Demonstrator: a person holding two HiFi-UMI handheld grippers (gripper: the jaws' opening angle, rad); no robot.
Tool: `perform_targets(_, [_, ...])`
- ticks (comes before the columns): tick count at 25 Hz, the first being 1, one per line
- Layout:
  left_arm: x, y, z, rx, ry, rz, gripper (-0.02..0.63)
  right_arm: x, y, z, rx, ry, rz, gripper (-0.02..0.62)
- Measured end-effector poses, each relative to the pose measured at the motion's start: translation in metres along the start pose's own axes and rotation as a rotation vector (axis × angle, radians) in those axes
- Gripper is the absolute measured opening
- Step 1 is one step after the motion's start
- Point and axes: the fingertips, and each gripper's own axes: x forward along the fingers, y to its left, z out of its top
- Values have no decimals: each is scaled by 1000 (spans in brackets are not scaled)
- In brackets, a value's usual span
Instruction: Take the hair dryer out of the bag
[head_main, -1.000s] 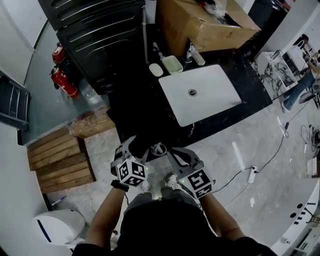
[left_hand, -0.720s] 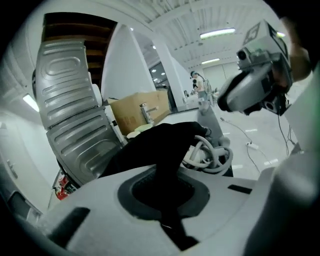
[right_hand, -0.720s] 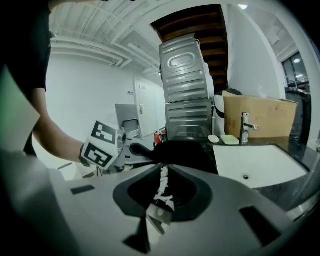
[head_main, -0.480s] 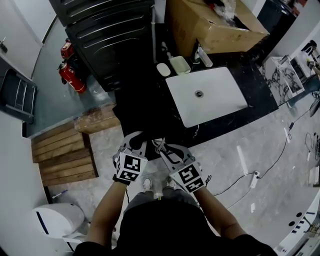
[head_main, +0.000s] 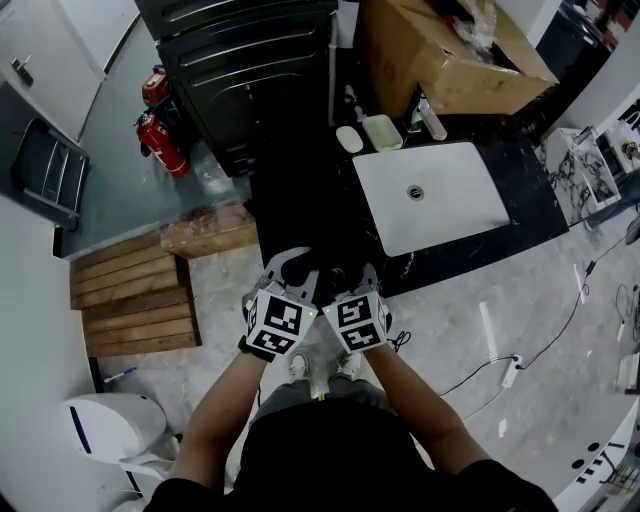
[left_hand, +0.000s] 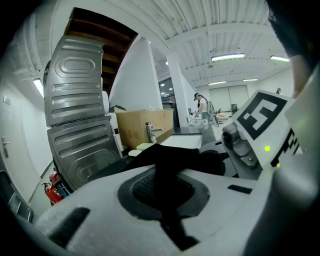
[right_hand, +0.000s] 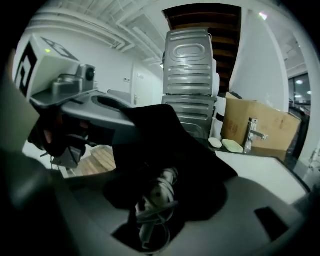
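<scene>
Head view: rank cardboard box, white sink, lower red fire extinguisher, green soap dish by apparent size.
1. cardboard box and white sink: about alike, box cut off by the frame, unranked.
2. lower red fire extinguisher.
3. green soap dish.

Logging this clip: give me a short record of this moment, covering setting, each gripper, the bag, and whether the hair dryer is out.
setting: black counter with a white sink, tap and cardboard box behind
left gripper: jaws closed on black fabric of the bag
right gripper: close beside the left, jaws closed round a coiled cord, bag fabric around it
bag: black, held between both grippers at the counter's near edge
hair dryer: body not visible; only the cord shows
</scene>
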Motion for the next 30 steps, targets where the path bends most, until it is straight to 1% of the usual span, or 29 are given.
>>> perform_targets(2, [-3,3,-2,6,11,5,23,7,-2,1,53,3,-9,214])
perform_targets(7, [-9,9,-11,8,32,13,23,23,-5,-1,99,34,-17,215])
perform_targets(9, [-11,11,-15,10,40,20,23,27,-2,0,98,53,-13,226])
perform_targets(11, [-14,15,-20,6,48,27,23,33,3,-3,92,86,-7,263])
perform_targets(12, [-15,17,-23,-1,51,30,23,35,4,-6,86,105,-9,270])
perform_targets(17, [-16,22,-31,-35,51,32,23,45,7,-18,77,164,-22,282])
perform_targets(20, [-17,24,-34,-60,43,32,23,51,12,-24,28,230,-1,291])
perform_targets(21, [-17,24,-35,-67,42,30,23,53,13,-28,28,253,14,293])
perform_targets(25, [-18,21,-42,-90,34,26,23,60,19,-45,120,334,94,296])
perform_targets(27, [-19,22,-45,-103,27,30,23,62,20,-45,122,346,111,296])
perform_targets(30, [-20,28,-48,-118,20,39,23,64,15,-47,117,342,103,293])
